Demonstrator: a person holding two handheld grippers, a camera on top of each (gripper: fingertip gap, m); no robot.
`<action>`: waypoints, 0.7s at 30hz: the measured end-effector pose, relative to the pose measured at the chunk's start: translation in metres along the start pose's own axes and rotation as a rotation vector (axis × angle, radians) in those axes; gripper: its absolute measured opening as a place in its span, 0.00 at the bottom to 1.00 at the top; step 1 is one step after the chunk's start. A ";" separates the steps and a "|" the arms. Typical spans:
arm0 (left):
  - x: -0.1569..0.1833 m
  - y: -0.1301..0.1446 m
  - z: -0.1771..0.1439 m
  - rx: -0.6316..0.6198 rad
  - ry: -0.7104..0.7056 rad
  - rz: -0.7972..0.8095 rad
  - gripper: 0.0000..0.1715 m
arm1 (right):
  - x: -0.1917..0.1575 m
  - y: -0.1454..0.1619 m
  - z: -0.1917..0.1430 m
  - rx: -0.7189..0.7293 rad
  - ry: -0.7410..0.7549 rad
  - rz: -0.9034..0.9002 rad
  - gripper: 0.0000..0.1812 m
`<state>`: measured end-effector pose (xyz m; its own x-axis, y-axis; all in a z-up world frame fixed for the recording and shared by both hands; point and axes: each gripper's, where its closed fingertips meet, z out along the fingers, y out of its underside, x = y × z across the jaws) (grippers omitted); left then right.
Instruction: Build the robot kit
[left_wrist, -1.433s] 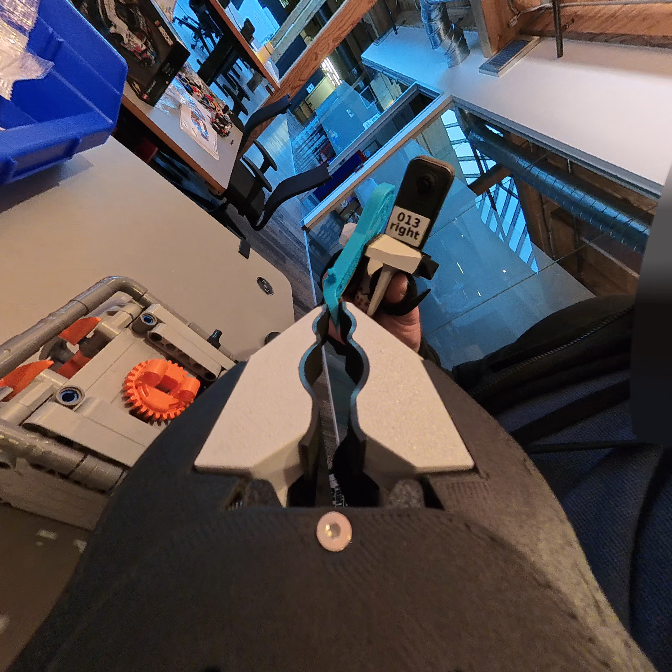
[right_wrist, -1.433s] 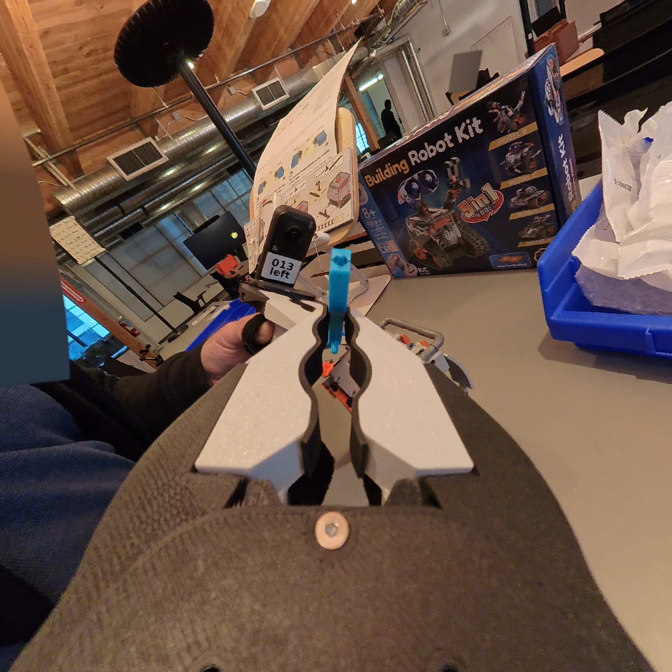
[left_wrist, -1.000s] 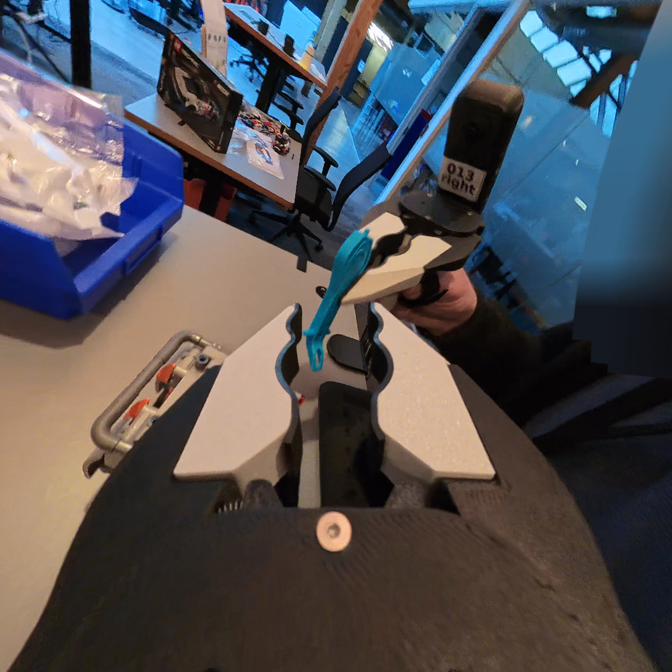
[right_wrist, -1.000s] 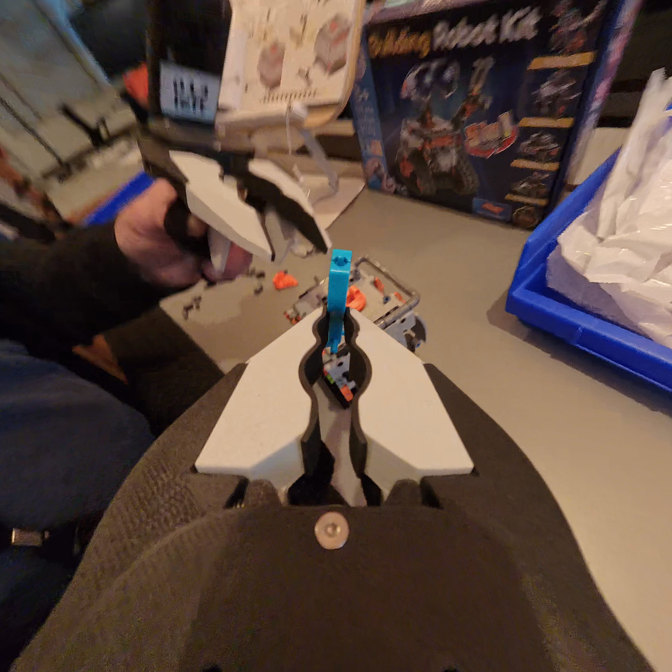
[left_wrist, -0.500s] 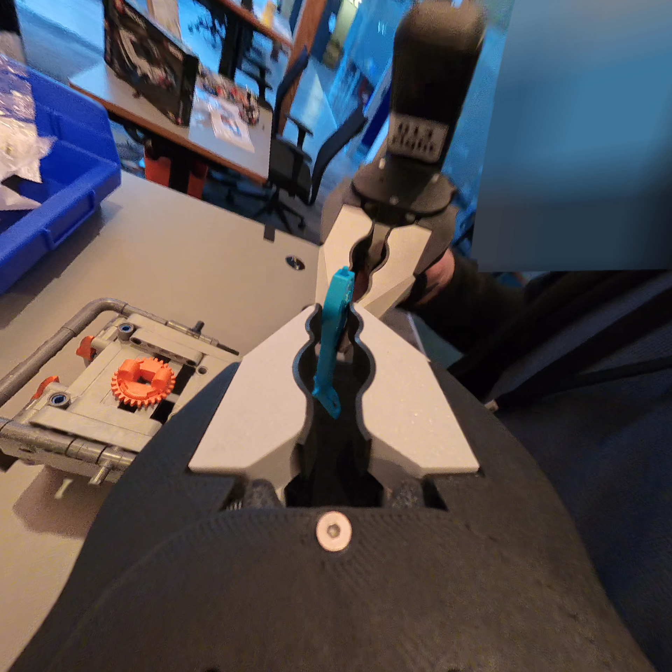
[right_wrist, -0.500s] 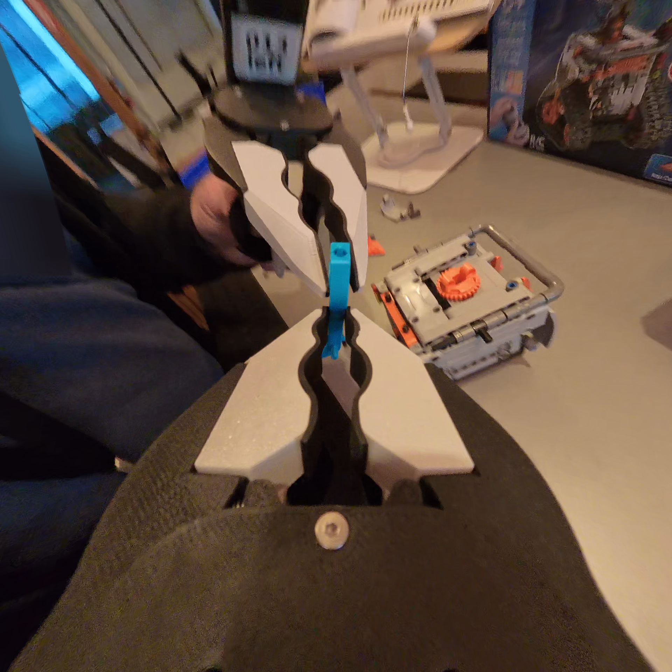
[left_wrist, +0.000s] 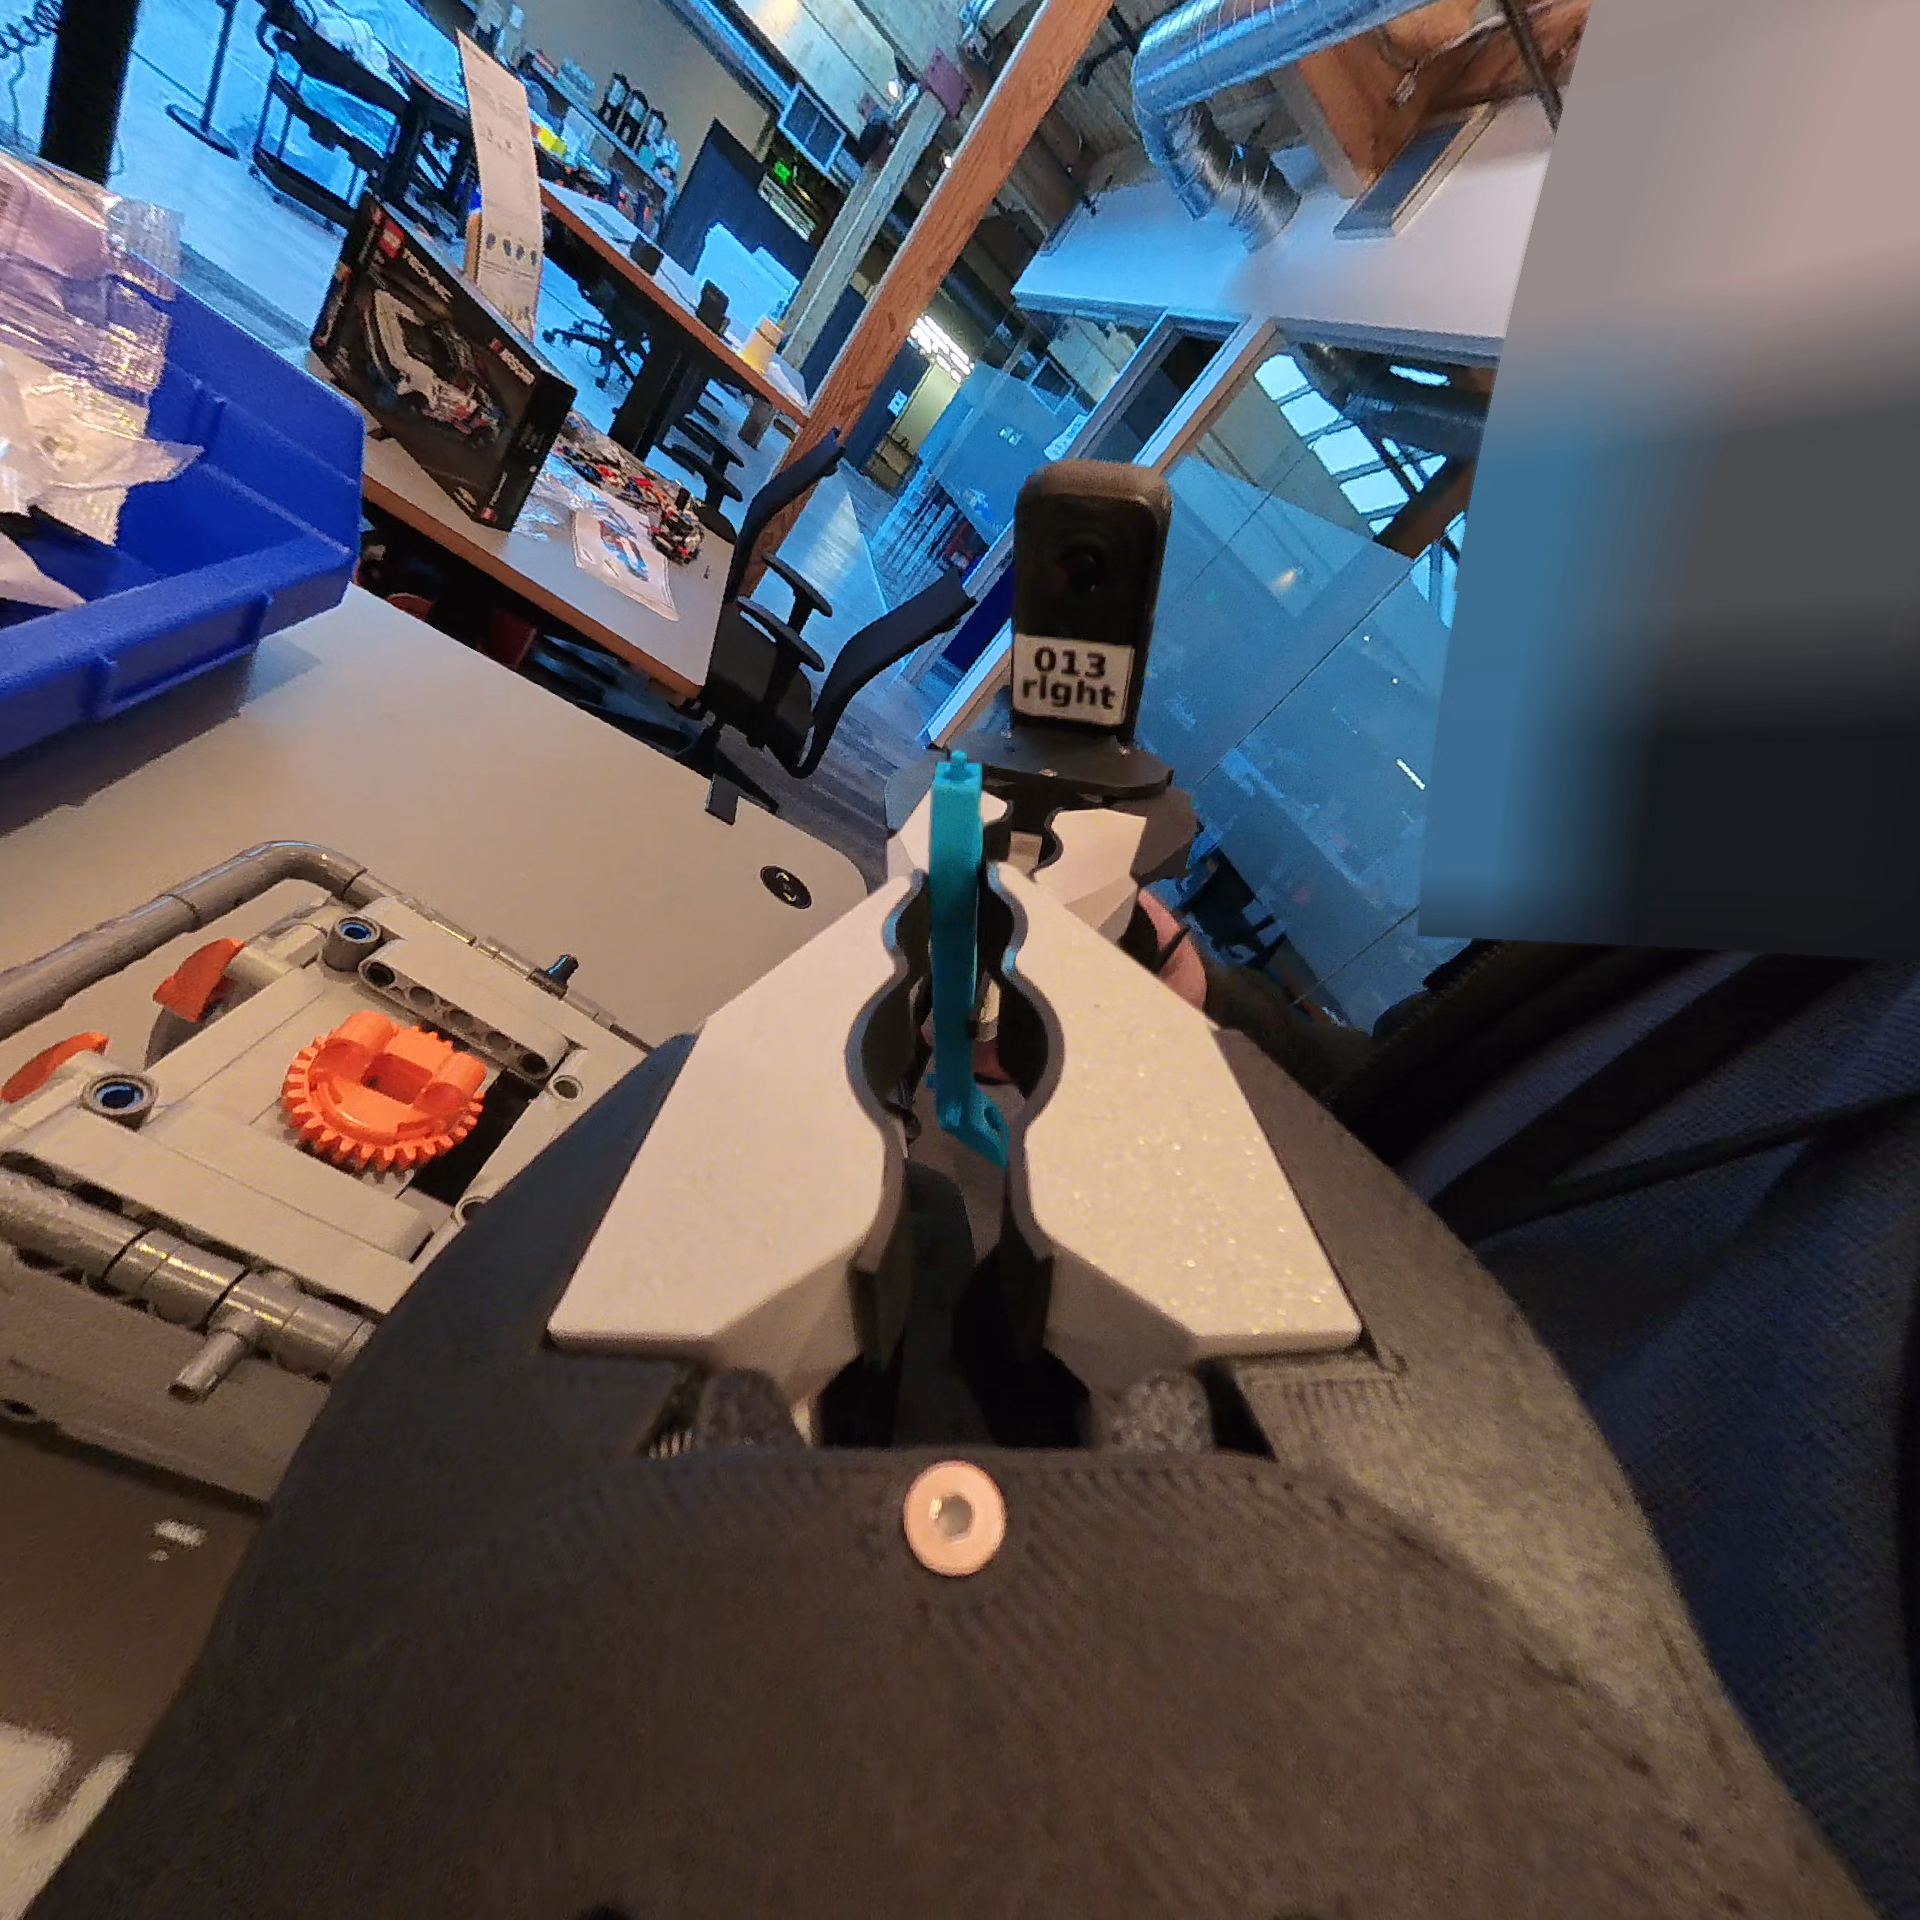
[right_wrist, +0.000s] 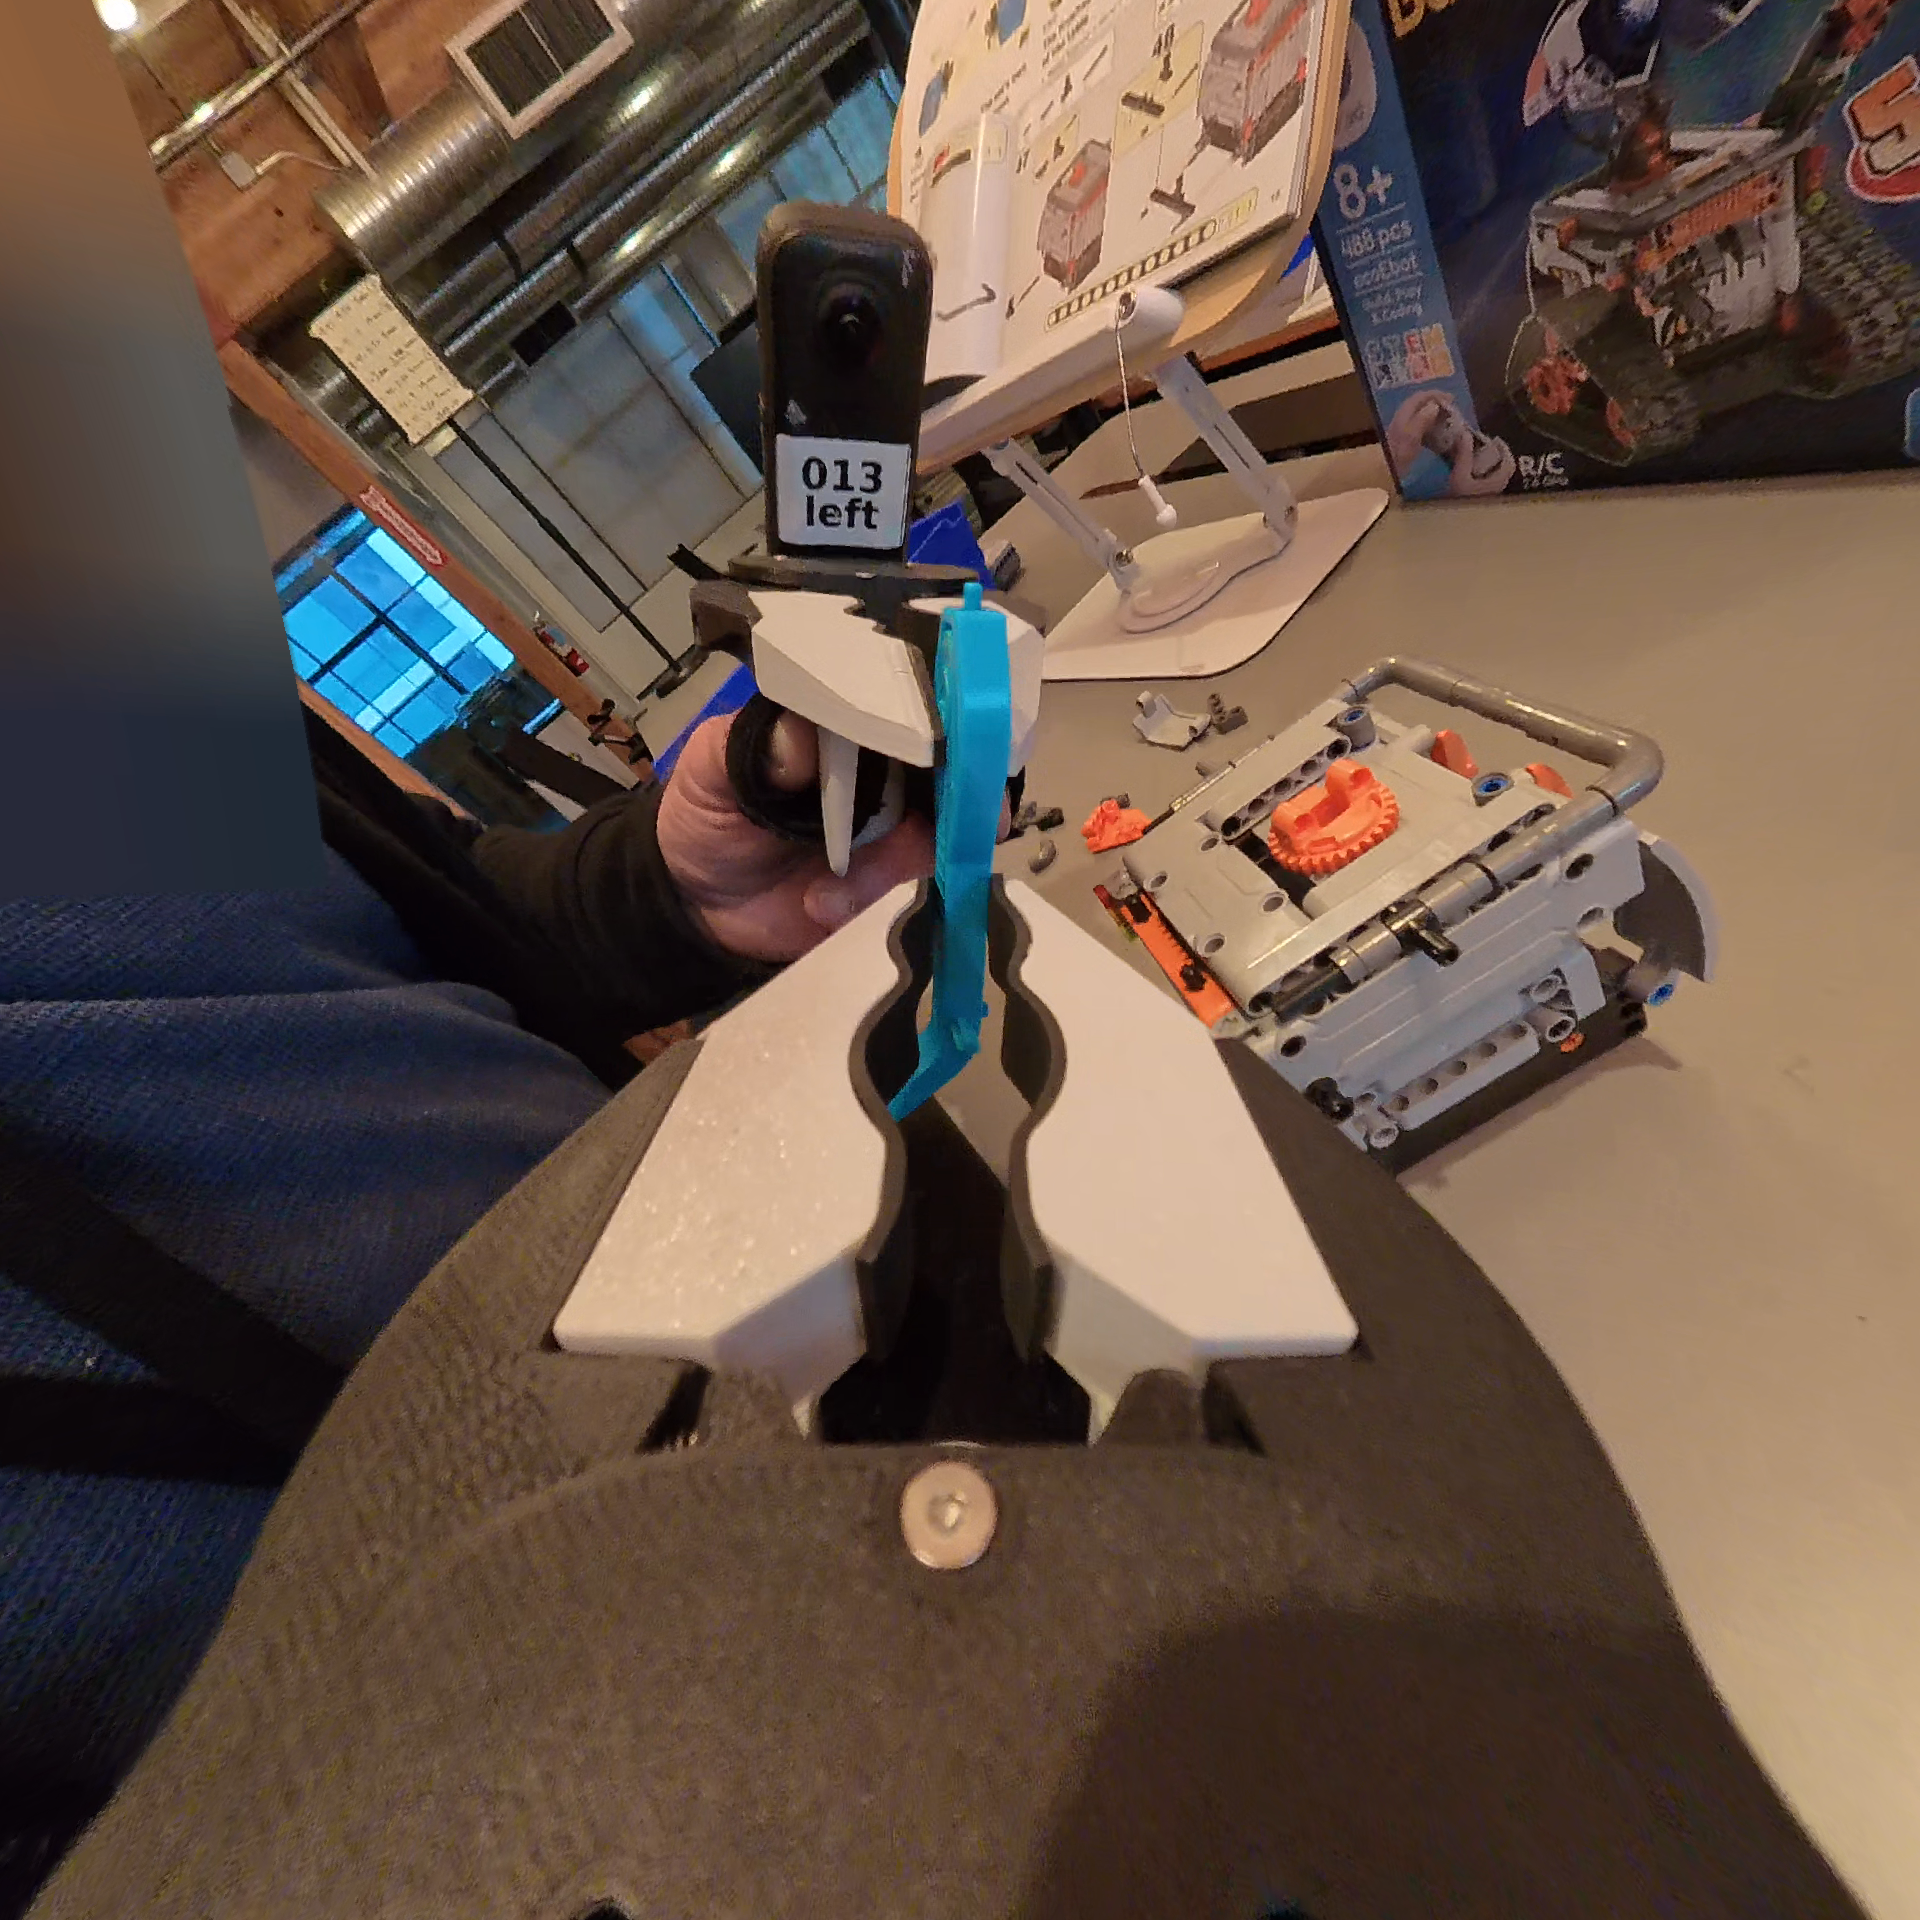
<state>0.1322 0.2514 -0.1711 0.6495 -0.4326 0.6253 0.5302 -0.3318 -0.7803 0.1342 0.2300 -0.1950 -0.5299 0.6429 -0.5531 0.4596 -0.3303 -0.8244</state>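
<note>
Grey counter (right_wrist: 1662, 1299) under everything. Blue bin (left_wrist: 208, 582) w/ clear bags sits at 10 o'clock from my left tongs (left_wrist: 951, 894). Big printed kit box (right_wrist: 1662, 260) stands at 1 o'clock from my right tongs (right_wrist: 961, 904), and an open booklet on a white stand (right_wrist: 1122, 156) is at 12. Grey brick model (right_wrist: 1403, 914) rests on the counter at 2 o'clock of the right tongs, 9 o'clock of the left, well apart from both. It has an orange gear (left_wrist: 384, 1086) on top. Both tongs are up off the counter, tip to tip. Each looks clamped on the same blue tool (right_wrist: 971, 748), which runs upright betw. both pairs of tips. Its hooked end is down inside the right tongs' gap. A few loose small bits (right_wrist: 1174, 717) lie by the stand's base.
</note>
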 end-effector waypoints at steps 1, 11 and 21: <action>0.001 0.001 0.000 -0.010 0.007 -0.002 0.03 | -0.001 0.002 -0.001 -0.018 -0.005 -0.007 0.04; -0.015 0.006 -0.005 -0.131 -0.108 0.101 0.10 | 0.020 -0.011 -0.022 0.017 0.047 -0.019 0.03; 0.003 0.020 0.010 -0.213 -0.021 0.112 0.04 | -0.001 0.013 -0.007 -0.140 -0.018 -0.079 0.03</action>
<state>0.1499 0.2516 -0.1847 0.7100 -0.4596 0.5335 0.3290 -0.4533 -0.8284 0.1457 0.2294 -0.2047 -0.5804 0.6499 -0.4907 0.5102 -0.1794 -0.8411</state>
